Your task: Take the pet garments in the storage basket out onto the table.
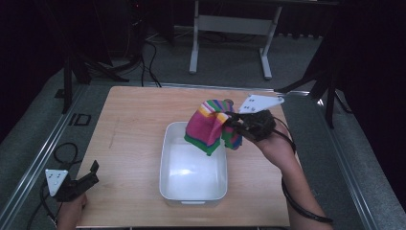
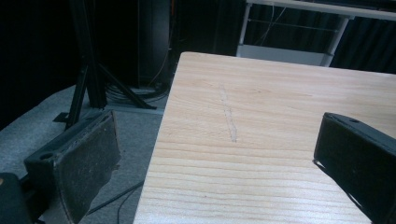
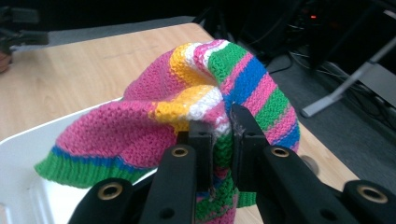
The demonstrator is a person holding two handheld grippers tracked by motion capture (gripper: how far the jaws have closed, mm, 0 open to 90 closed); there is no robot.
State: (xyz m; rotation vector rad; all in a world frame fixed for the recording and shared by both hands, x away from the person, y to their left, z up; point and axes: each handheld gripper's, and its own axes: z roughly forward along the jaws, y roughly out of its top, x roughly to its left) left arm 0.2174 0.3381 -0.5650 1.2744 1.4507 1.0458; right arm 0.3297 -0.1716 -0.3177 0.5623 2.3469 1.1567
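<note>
A striped knitted hat (image 1: 210, 125) in pink, green, blue, yellow and white hangs above the far right corner of a white plastic bin (image 1: 168, 163). My right gripper (image 1: 231, 120) is shut on its fabric and holds it in the air. In the right gripper view the jaws pinch a fold of the hat (image 3: 187, 112) at my right gripper (image 3: 219, 128), with the bin's rim (image 3: 18, 140) below. My left gripper (image 1: 88, 175) rests open at the table's near left edge, apart from the bin. In the left gripper view my left gripper (image 2: 219, 154) holds nothing.
The wooden table (image 1: 134, 115) carries the bin near its middle front. A faint pencil line (image 2: 229, 116) marks the wood on the left. Black stands (image 1: 72, 67) and cables lie on the grey floor around the table; a white desk frame (image 1: 230, 28) stands behind.
</note>
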